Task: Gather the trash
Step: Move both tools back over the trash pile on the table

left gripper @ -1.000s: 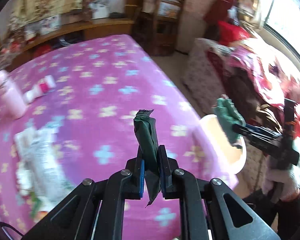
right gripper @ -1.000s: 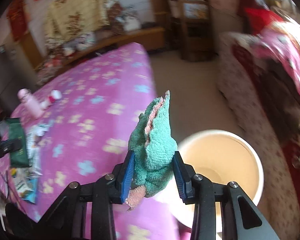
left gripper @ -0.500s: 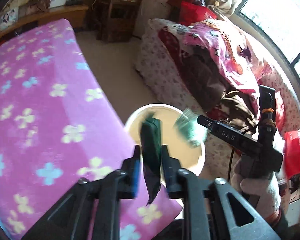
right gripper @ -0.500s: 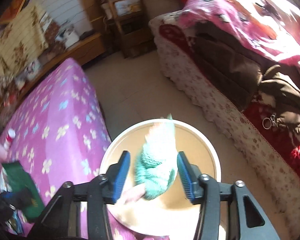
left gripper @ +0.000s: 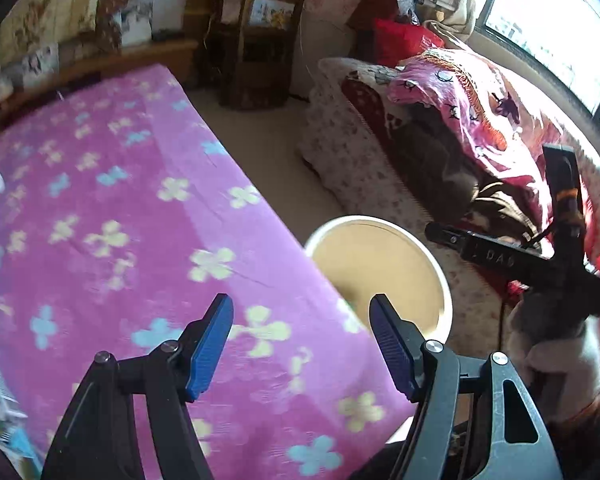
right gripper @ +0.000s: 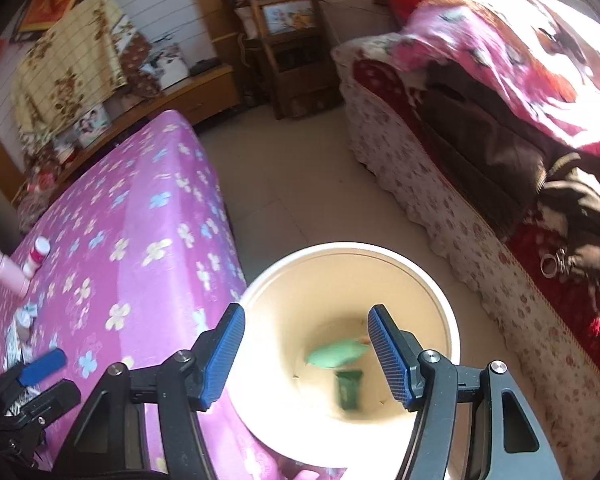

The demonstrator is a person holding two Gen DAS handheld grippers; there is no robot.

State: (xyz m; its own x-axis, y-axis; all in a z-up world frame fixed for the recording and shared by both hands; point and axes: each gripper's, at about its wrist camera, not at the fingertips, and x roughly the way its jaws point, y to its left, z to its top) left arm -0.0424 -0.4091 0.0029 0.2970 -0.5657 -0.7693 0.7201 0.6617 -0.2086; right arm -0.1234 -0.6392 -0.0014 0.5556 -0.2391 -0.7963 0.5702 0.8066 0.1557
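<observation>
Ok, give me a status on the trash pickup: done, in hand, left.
Done: the green cloth and dark green wrapper lie inside the white bin beside the bed.
In hand: nothing. The left gripper and right gripper are both open and empty.
Left: the crumpled wrappers on the pink blanket. The pink bottle may not be trash.

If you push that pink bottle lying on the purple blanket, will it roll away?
Probably a little. The pink bottle looks round and lies on its side, so it could roll. The fuzzy blanket would likely slow it, and the small red-and-white bottle beside it might block it.
</observation>
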